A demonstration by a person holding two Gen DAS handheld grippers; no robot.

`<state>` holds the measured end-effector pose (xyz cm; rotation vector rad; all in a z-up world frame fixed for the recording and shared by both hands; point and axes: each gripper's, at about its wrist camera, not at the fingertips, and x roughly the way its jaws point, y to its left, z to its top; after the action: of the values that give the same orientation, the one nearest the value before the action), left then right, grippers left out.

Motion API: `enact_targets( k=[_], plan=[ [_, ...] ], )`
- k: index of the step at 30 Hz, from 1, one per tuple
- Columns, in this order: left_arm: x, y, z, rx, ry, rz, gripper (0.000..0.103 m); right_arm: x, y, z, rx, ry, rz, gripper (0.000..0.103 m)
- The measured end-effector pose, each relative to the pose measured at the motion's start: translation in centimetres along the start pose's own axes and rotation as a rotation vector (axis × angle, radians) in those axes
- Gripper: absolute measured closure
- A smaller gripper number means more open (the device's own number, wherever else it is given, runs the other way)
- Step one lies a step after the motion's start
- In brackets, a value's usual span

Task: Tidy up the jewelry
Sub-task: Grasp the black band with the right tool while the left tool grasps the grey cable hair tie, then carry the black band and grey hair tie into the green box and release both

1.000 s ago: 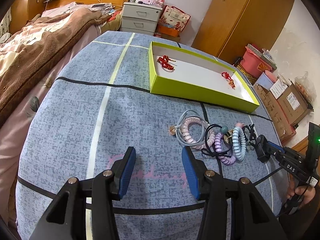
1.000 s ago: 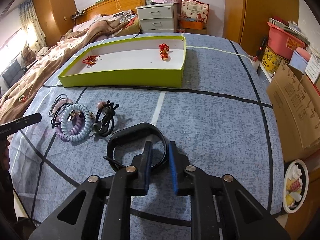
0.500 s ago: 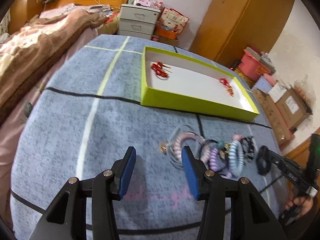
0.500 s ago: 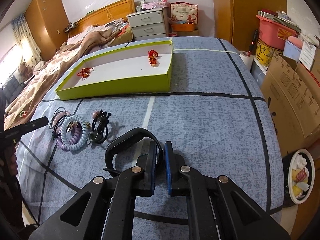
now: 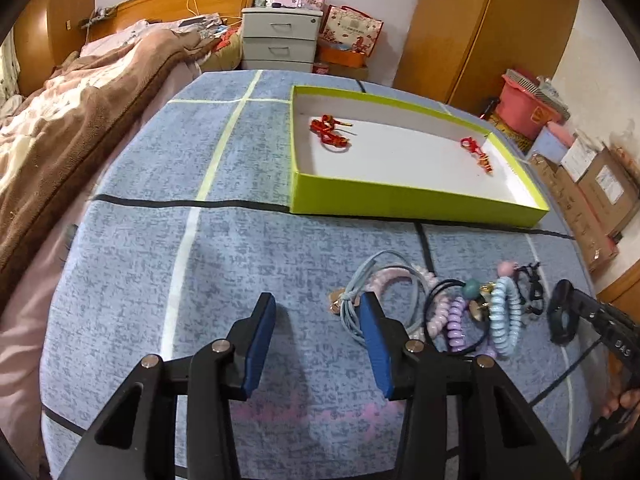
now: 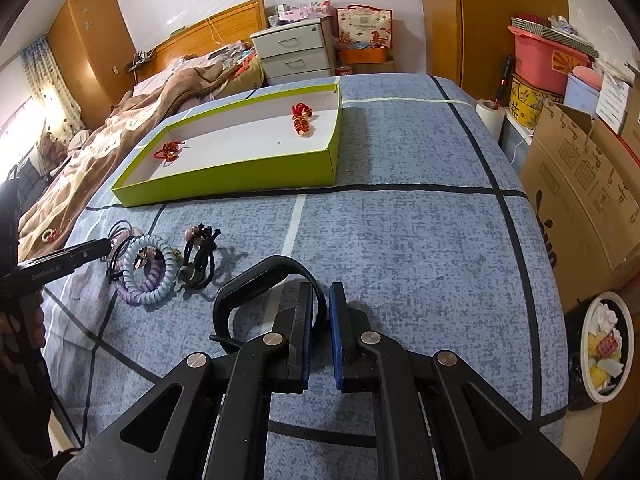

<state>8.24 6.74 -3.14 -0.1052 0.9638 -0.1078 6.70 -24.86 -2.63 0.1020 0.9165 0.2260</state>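
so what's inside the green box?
Green box: two red knot ornaments, one at its left end, one at the right. Floor otherwise bare; strip behind the near wall hidden.

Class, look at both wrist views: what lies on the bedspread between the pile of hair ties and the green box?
Nothing: only bare blue bedspread with a black stripe separates the hair ties from the green box, in both views.

My left wrist view looks low across the blue bedspread (image 5: 240, 264) toward the green tray (image 5: 400, 200); my right views both from the opposite side.
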Motion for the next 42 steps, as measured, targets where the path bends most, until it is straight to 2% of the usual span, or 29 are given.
enact_targets(
  k=[2,10,11,15,16,30,42],
  plan=[
    [0.2,-0.3,0.0,0.028,0.004,0.057,0.058,0.0,0.0,0.0,0.000,-0.001,0.000,0.094],
    [0.5,-1.1,0.0,0.086,-0.001,0.065,0.058,0.1,0.0,0.1,0.000,-0.003,0.001,0.094],
    [0.4,-1.1,0.0,0.091,-0.002,0.068,0.060,0.1,0.1,0.1,0.001,-0.004,0.001,0.094],
    [0.2,-1.1,0.0,0.092,-0.005,0.059,0.083,0.2,0.3,0.2,0.003,-0.007,0.005,0.094],
    [0.2,-1.0,-0.1,0.089,-0.007,0.058,0.085,0.3,0.3,0.2,0.004,-0.005,0.003,0.094],
    [-0.9,-0.6,0.0,0.059,-0.031,0.008,0.085,-0.6,0.1,0.2,0.020,-0.029,0.006,0.095],
    [-3.3,-0.5,0.9,0.048,-0.093,-0.012,0.085,-1.9,0.2,0.7,0.043,-0.078,0.040,0.095]
  ],
)
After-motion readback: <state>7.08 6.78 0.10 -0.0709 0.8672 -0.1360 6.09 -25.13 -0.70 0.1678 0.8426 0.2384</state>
